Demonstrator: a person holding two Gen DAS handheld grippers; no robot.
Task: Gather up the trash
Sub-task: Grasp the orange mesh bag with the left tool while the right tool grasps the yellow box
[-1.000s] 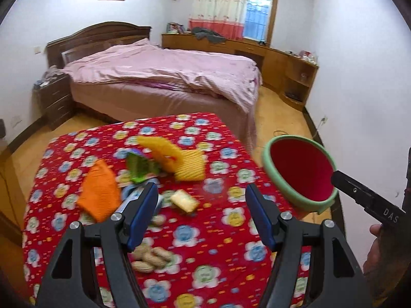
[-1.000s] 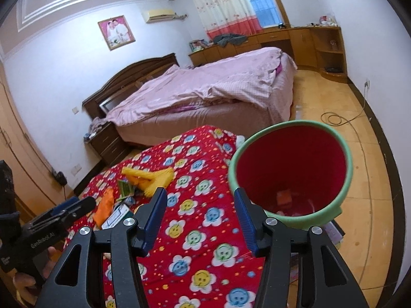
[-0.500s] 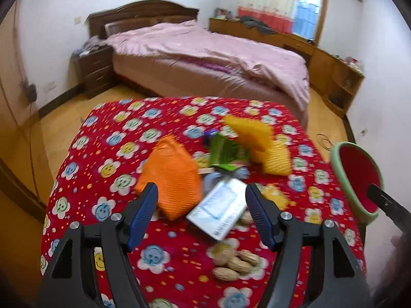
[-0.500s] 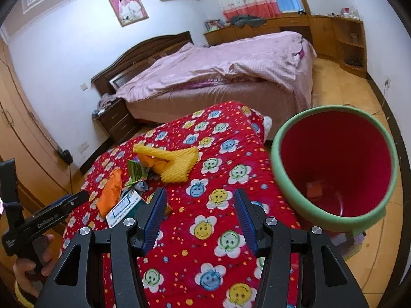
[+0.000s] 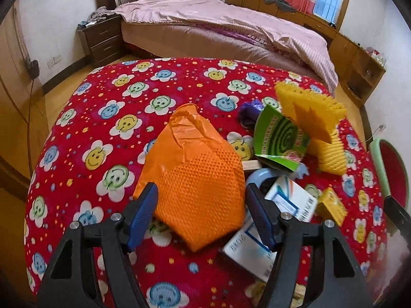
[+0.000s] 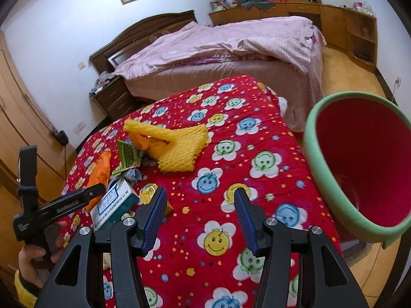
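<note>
Orange foam net (image 5: 197, 187) lies flat, long axis toward bed (image 5: 231, 30).

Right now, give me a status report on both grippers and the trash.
Left gripper open, straddling the orange bag. Right gripper open, empty, over the tablecloth. White carton crowds the bag; bin beside the table.

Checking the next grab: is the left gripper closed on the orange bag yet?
No, open. The left gripper straddles the orange bag, its blue pads not visibly squeezing it.
</note>
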